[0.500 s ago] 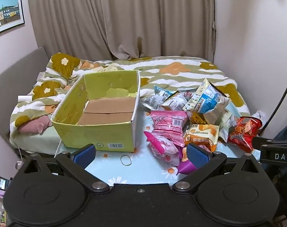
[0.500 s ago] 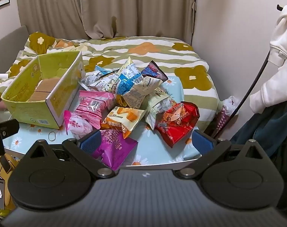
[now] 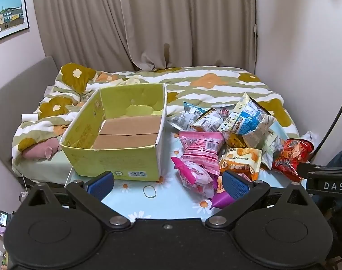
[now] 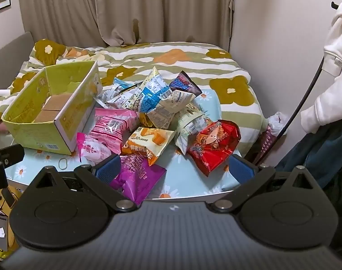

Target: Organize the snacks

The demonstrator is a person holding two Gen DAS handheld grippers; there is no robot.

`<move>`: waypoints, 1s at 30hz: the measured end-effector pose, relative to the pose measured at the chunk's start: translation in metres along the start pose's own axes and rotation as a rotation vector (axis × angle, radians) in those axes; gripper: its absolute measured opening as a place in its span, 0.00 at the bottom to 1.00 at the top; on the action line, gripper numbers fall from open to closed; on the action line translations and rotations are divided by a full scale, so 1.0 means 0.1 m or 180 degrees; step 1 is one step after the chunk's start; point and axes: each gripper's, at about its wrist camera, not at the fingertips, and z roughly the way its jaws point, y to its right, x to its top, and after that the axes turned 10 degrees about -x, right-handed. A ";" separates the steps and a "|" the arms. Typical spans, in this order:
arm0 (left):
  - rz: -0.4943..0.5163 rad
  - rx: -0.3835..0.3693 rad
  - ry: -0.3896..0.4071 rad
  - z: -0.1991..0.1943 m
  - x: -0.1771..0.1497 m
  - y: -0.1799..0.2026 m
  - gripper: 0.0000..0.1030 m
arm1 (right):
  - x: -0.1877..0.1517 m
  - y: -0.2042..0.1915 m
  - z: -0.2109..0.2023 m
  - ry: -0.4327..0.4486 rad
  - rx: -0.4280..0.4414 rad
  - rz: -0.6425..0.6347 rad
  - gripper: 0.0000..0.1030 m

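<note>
A pile of snack bags lies on a small table with a light blue daisy cloth (image 3: 171,200) (image 4: 186,175). An open yellow-green cardboard box (image 3: 117,132) (image 4: 51,112), empty, stands left of the pile. The pile holds pink bags (image 3: 200,148) (image 4: 110,126), an orange bag (image 3: 240,159) (image 4: 148,141), a red bag (image 3: 290,155) (image 4: 213,144), a purple bag (image 4: 137,175) and blue-and-white bags (image 3: 245,117) (image 4: 155,94). My left gripper (image 3: 168,183) hangs open before the box and pink bags, holding nothing. My right gripper (image 4: 174,168) is open above the purple and red bags, touching none.
A rubber band (image 3: 149,190) lies on the cloth in front of the box. Behind the table is a bed with a flowered striped cover (image 3: 211,85). The right gripper's black body (image 3: 324,180) shows at the left view's right edge. A white hooded garment (image 4: 335,72) hangs at right.
</note>
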 end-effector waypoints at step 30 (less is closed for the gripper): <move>-0.0019 0.0074 -0.0074 0.15 0.07 -0.05 1.00 | 0.03 -0.15 0.17 -0.0075 0.0064 -0.0047 1.00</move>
